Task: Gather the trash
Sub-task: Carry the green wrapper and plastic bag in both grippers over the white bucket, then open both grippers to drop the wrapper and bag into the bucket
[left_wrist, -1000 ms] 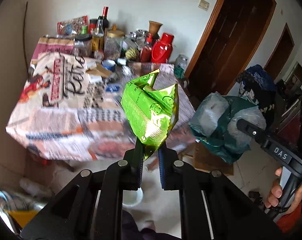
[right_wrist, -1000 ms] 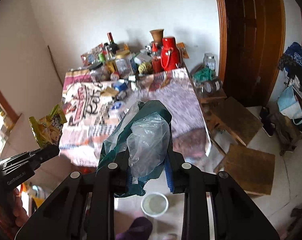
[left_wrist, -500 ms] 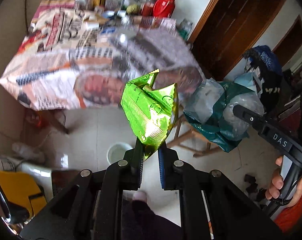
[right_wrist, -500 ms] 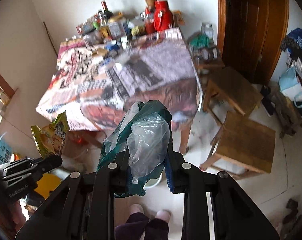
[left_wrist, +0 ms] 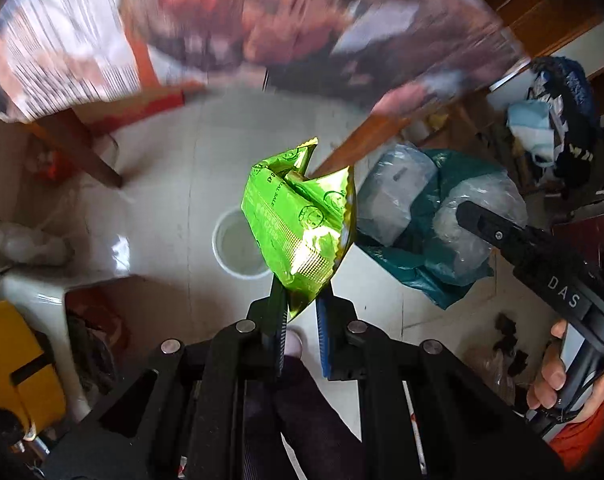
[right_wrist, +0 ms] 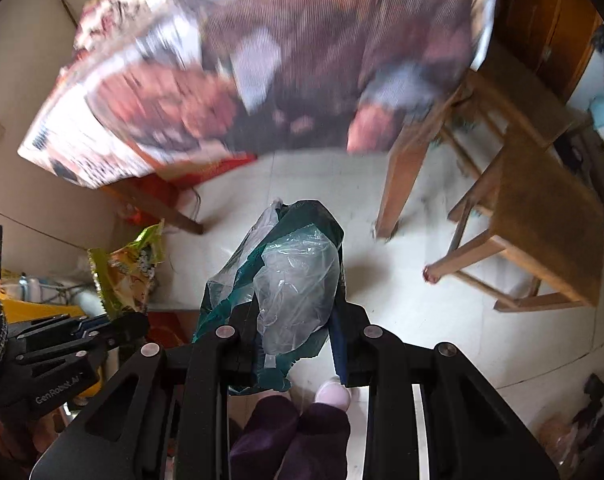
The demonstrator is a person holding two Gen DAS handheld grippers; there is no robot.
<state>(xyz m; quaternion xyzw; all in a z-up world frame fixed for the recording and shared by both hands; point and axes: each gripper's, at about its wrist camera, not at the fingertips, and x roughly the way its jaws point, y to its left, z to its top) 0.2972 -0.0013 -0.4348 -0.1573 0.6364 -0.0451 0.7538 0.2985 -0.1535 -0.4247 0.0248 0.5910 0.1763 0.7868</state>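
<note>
My left gripper point(left_wrist: 300, 308) is shut on a shiny green snack wrapper point(left_wrist: 298, 224) and holds it over the floor, above a small white bucket point(left_wrist: 238, 246). My right gripper point(right_wrist: 292, 320) is shut on a bundle of green and clear plastic bags point(right_wrist: 286, 280). The bundle also shows in the left wrist view point(left_wrist: 430, 224), right of the wrapper. The wrapper shows in the right wrist view point(right_wrist: 128, 268) at the left, with the left gripper point(right_wrist: 114, 326) below it.
The table with a printed cloth point(right_wrist: 262, 64) fills the top, blurred, on wooden legs point(right_wrist: 402, 184). Wooden stools point(right_wrist: 542, 208) stand at the right. A yellow object point(left_wrist: 18, 364) lies at the lower left. My feet point(right_wrist: 334, 394) show on the white tiled floor.
Both views have tilted down from the tabletop to the floor under the table's edge. The white bucket is now directly behind the wrapper. Both grips are unchanged.
</note>
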